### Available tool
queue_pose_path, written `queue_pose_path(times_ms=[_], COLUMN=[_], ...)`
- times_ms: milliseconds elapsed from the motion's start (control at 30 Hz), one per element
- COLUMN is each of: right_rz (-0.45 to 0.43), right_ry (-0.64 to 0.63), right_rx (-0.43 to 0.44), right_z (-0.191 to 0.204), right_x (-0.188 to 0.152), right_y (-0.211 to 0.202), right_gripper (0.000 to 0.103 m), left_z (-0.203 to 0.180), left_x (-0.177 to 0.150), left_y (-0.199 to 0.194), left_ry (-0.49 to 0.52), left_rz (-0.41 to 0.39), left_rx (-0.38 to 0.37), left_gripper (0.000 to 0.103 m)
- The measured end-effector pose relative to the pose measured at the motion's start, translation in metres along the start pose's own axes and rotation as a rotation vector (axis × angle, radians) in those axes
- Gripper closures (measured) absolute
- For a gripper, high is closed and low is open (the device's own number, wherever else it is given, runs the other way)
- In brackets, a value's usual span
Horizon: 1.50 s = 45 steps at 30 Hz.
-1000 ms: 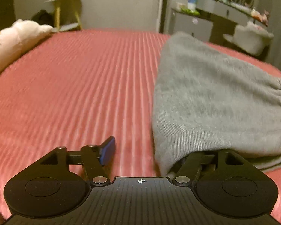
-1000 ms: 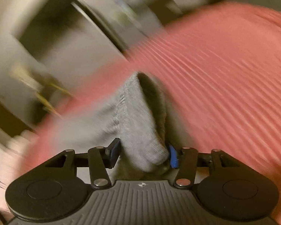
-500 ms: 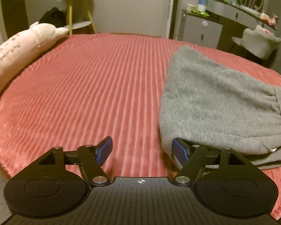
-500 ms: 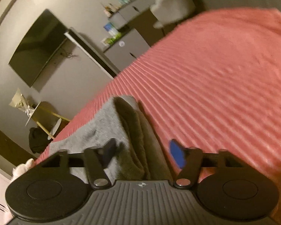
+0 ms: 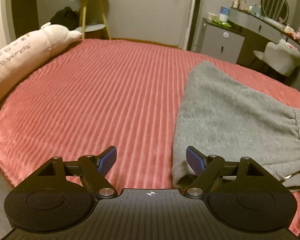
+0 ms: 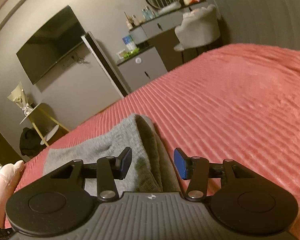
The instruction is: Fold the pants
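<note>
From my left wrist camera, my left gripper (image 5: pixel 151 158) is spread wide with nothing between its blue pads. The grey pants (image 5: pixel 234 118) lie folded on the red bedspread (image 5: pixel 102 100), toward its near right edge; their folded corner sits just beside my right-hand finger (image 5: pixel 195 161), which I judge is not gripping it. The elastic waistband shows at the far right of the bundle. The knit looks thick, soft and limp, so I expect it to sag and slide open if lifted by one layer; it should be light. I would pinch through all layers at the near corner, or at the waistband where the cloth is firmer. A long pink plush pillow (image 5: pixel 24 60) lies along the bed's left edge, well apart.

From my right wrist camera, my right gripper (image 6: pixel 153 163) is also spread, and the pants (image 6: pixel 102 150) run under and between its fingers, a raised fold ridge in the gap, untouched as far as I can tell. The bedspread (image 6: pixel 240 110) to the right carries nothing.

No containers take part here; jars and bottles stand on the distant dresser (image 6: pixel 160 26), contents too small to tell.
</note>
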State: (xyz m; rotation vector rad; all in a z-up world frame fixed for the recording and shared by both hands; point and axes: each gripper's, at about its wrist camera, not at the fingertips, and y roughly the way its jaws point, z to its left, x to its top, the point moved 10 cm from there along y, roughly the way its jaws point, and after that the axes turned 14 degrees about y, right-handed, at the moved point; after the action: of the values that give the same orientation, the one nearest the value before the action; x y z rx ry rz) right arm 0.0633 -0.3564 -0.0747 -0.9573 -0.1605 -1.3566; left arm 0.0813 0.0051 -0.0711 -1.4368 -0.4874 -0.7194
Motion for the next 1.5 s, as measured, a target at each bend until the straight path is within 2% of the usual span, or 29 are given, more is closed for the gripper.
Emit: queue_pose_path(times_ms=[133, 200, 267, 333, 400, 433, 500, 567, 600, 667, 700, 733, 767, 800, 867, 933, 1033, 1100, 1200, 1233, 1300, 1367, 1400, 1433, 1500], right_rz=[-0.018, 0.0, 0.033, 0.072, 0.066, 0.062, 0.066, 0.071, 0.07, 0.067, 0.069, 0.073, 0.088, 0.117, 0.185, 0.215, 0.243, 0.212, 0.105, 0.099, 0.145, 0.248, 0.287, 0.318, 0.334], right_ry=[-0.076, -0.127, -0.163, -0.226, -0.324, -0.366, -0.413, -0.436, -0.43, -0.371, -0.322, -0.281, -0.238, -0.201, -0.126, -0.082, -0.063, -0.076, -0.057, -0.002, 0.098, 0.174, 0.212, 0.271, 0.377], right_rx=[0.049, 0.056, 0.053, 0.02, -0.028, -0.042, -0.055, -0.049, -0.037, -0.016, -0.007, -0.017, -0.028, -0.018, 0.004, 0.006, 0.012, 0.008, 0.037, 0.069, 0.116, 0.124, 0.102, 0.082, 0.108], right_z=[0.021, 0.032, 0.038, 0.042, 0.044, 0.046, 0.05, 0.052, 0.051, 0.048, 0.044, 0.037, 0.028, 0.022, 0.011, 0.007, 0.007, 0.01, 0.021, 0.025, 0.024, 0.015, 0.007, -0.002, -0.009], right_x=[-0.005, -0.013, -0.023, -0.037, -0.046, -0.049, -0.053, -0.057, -0.055, -0.045, -0.039, -0.033, -0.028, -0.028, -0.029, -0.031, -0.035, -0.032, -0.02, -0.017, -0.024, -0.043, -0.051, -0.055, -0.05], right_y=[-0.006, -0.002, 0.004, 0.015, 0.021, 0.023, 0.026, 0.026, 0.024, 0.022, 0.02, 0.019, 0.021, 0.022, 0.026, 0.03, 0.036, 0.031, 0.002, -0.011, -0.023, -0.022, -0.018, -0.011, -0.001], right_gripper=[0.055, 0.055, 0.056, 0.056, 0.055, 0.053, 0.049, 0.049, 0.049, 0.047, 0.032, 0.009, 0.005, 0.005, 0.005, 0.005, 0.005, 0.005, 0.01, 0.011, 0.011, 0.016, 0.027, 0.042, 0.054], left_z=[-0.015, -0.029, -0.047, -0.07, -0.089, -0.093, -0.089, -0.081, -0.076, -0.057, -0.046, -0.036, -0.024, -0.013, 0.009, 0.016, -0.003, -0.022, -0.046, -0.051, -0.06, -0.068, -0.073, -0.074, -0.074], left_x=[0.009, 0.018, 0.026, 0.027, 0.017, 0.01, -0.002, -0.001, 0.001, 0.001, -0.002, -0.006, -0.009, -0.012, -0.01, -0.005, -0.004, -0.003, 0.001, 0.001, 0.0, -0.002, -0.003, -0.006, -0.004], left_y=[0.002, 0.002, 0.005, 0.017, 0.039, 0.051, 0.075, 0.079, 0.077, 0.074, 0.074, 0.075, 0.076, 0.076, 0.071, 0.065, 0.056, 0.05, 0.039, 0.038, 0.037, 0.038, 0.039, 0.037, 0.029], left_ry=[0.025, 0.046, 0.079, 0.113, 0.159, 0.188, 0.233, 0.214, 0.2, 0.164, 0.128, 0.084, 0.03, -0.015, -0.073, -0.094, -0.091, -0.058, 0.009, 0.024, 0.034, 0.038, 0.053, 0.077, 0.091], left_rz=[-0.019, -0.049, -0.092, -0.104, -0.059, -0.035, -0.013, -0.026, -0.015, 0.007, 0.015, 0.025, 0.041, 0.054, 0.041, 0.011, -0.034, -0.046, -0.079, -0.084, -0.074, -0.059, -0.063, -0.065, -0.09], left_rx=[-0.029, -0.055, -0.103, -0.195, -0.245, -0.233, -0.145, -0.149, -0.145, -0.062, -0.054, -0.071, -0.085, -0.088, -0.06, -0.057, -0.138, -0.197, -0.232, -0.243, -0.287, -0.296, -0.281, -0.264, -0.244], left_gripper=[0.021, 0.021, 0.02, 0.019, 0.019, 0.019, 0.019, 0.02, 0.024, 0.019, 0.015, 0.015, 0.015, 0.016, 0.018, 0.021, 0.02, 0.019, 0.018, 0.018, 0.017, 0.015, 0.014, 0.015, 0.016])
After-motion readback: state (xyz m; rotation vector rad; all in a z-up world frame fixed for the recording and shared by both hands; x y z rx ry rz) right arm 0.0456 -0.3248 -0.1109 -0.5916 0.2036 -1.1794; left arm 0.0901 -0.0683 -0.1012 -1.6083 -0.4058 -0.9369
